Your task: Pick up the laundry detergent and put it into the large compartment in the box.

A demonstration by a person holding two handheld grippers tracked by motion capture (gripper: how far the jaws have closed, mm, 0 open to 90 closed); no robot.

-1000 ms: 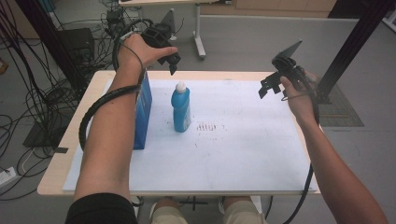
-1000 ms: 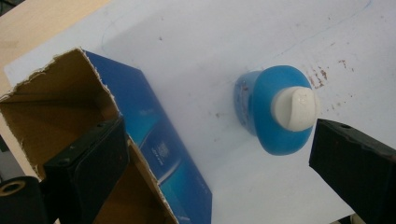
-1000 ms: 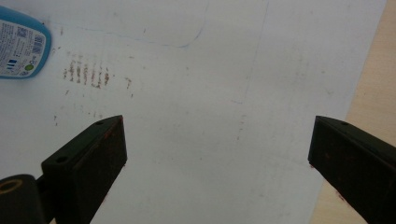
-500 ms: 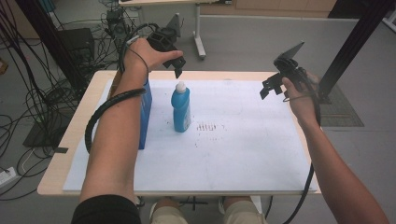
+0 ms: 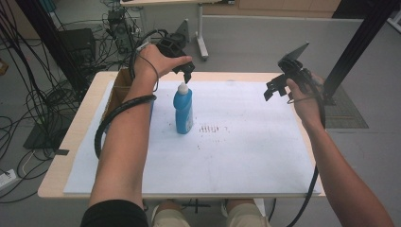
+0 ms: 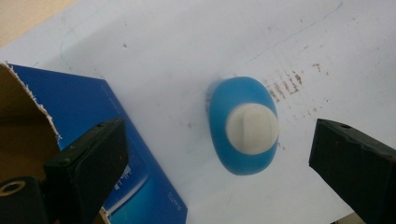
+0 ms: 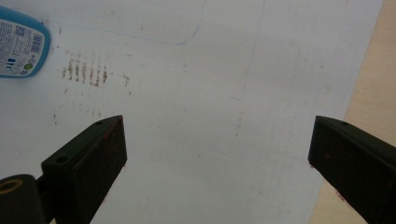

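A blue bottle (image 5: 183, 109) with a white cap (image 5: 182, 88) stands upright on the white sheet (image 5: 246, 142), left of centre. My left gripper (image 5: 186, 72) hovers open just above the cap. From the left gripper view I look straight down on the bottle (image 6: 239, 154) and its cap (image 6: 252, 127), which lie between the wide-apart jaws of the left gripper (image 6: 217, 135) without touching them. My right gripper (image 5: 275, 92) is held open in the air over the sheet's far right side. In its own view the right gripper (image 7: 217, 126) has nothing between its jaws.
A blue box (image 6: 70, 98) with an open cardboard top (image 5: 120, 87) stands just left of the bottle, partly hidden by the left forearm. Brown smudges (image 5: 210, 128) mark the sheet right of the bottle. The wooden table edge (image 7: 378, 70) runs close to the right gripper.
My left gripper has moved to the right, from over the blue box to directly over the bottle's cap. The right gripper has stayed nearly still.
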